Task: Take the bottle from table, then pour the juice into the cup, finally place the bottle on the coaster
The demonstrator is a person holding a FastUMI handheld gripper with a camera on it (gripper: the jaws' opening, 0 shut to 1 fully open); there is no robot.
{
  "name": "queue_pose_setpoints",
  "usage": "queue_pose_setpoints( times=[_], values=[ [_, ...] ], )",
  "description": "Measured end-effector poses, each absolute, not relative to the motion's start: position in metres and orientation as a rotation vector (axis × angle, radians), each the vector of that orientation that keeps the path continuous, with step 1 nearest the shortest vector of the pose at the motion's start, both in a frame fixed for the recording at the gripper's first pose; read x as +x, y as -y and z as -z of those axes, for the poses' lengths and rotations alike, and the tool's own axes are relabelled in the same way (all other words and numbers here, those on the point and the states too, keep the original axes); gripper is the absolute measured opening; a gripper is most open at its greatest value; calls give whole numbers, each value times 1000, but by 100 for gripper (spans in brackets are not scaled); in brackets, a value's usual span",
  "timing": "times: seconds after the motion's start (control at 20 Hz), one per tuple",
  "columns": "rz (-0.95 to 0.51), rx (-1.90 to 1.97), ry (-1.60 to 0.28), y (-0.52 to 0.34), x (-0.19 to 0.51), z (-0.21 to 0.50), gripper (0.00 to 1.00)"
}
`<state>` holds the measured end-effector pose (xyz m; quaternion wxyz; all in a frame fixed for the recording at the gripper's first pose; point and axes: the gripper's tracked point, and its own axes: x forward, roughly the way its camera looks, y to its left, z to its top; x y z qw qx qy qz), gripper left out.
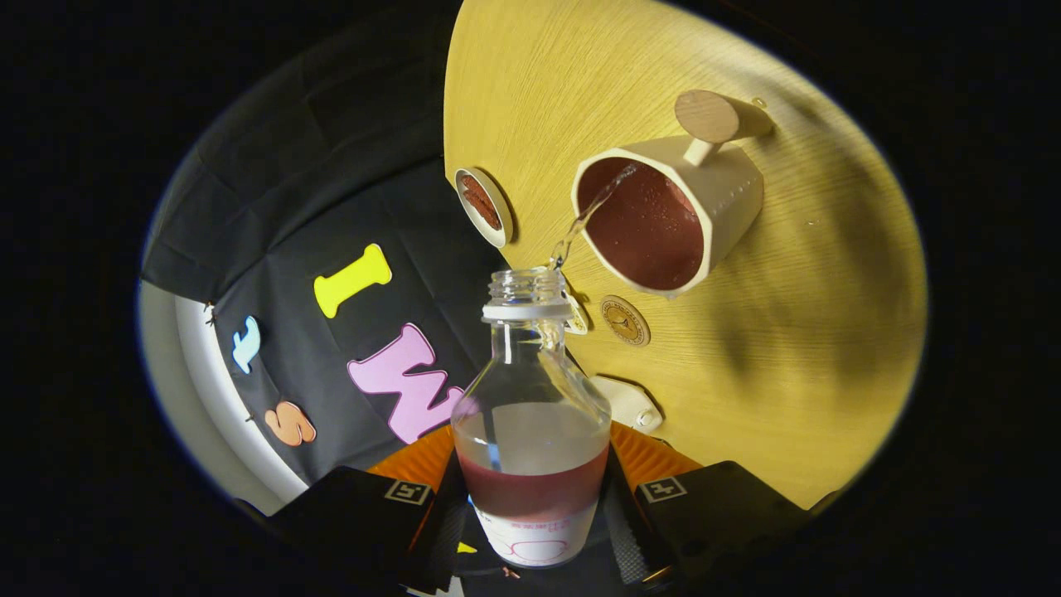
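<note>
Gripper (530, 506) clamps the bottle (530, 431) at its base, both fingers pressing, neck tipped toward the cup (663, 215) near the table (787, 348) edge. Juice (584, 220) streams in. Advise steady tilt, mouth over the rim; cup looks nearly full.

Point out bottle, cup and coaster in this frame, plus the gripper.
bottle (530, 439): gripper view, clear body above the juice.
cup (729, 195): gripper view, outer wall.
coaster (624, 320): gripper view, round top face.
gripper (535, 514): gripper view, shut on the bottle.
</note>
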<state>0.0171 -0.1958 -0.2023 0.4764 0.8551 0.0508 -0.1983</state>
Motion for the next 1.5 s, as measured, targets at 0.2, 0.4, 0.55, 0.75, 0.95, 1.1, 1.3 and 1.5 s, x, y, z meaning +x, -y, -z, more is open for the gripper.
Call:
queue_pose_setpoints(
  times=[0.2, 0.4, 0.55, 0.75, 0.95, 1.1, 1.3, 1.5],
  values=[
    [505, 2140, -67, 206, 24, 192, 75],
    [527, 2200, -21, 205, 26, 187, 76],
    [519, 2239, 1, 202, 32, 182, 75],
    [505, 2287, 84, 205, 40, 172, 75],
    [498, 2323, 123, 203, 42, 163, 76],
    [499, 2329, 137, 202, 42, 164, 75],
    [509, 2333, 140, 205, 44, 163, 75],
    [515, 2333, 133, 209, 45, 166, 75]
  ],
)
